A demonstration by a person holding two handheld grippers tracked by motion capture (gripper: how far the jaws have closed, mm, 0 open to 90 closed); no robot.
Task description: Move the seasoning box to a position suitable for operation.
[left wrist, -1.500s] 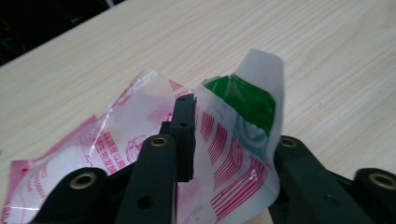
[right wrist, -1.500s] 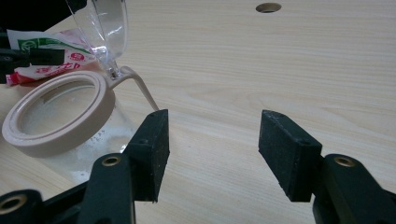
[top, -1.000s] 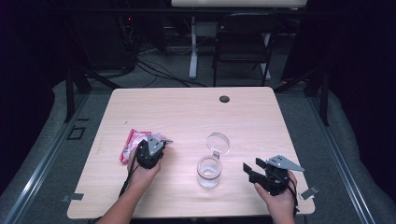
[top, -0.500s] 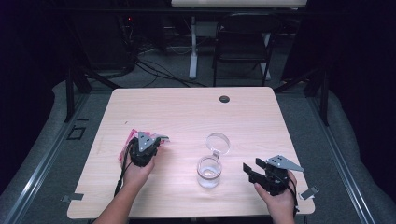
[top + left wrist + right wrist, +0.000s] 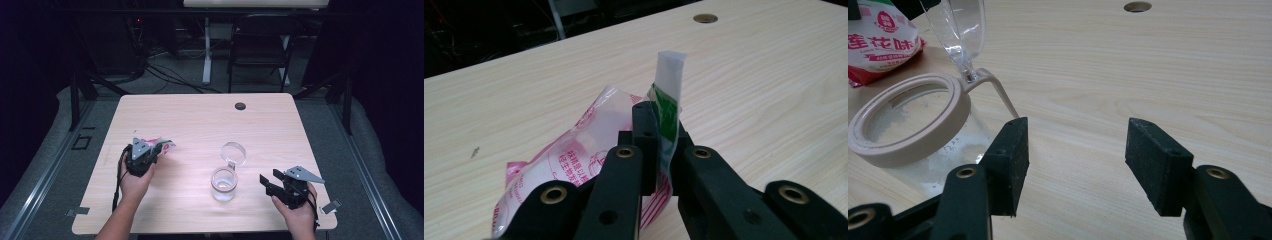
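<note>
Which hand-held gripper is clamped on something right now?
The left hand-held gripper: its jaws pinch the pink-printed packet. The right hand-held gripper stands open beside the jar.

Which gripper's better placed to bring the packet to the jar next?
Left. The left gripper is already shut on the packet at its green-and-white end, with open table between it and the jar, whose lid is flipped open. The right gripper is open and empty beside the jar.

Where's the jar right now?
In the high view the open jar stands near the table's front edge, between the grippers, closer to the right gripper.
</note>
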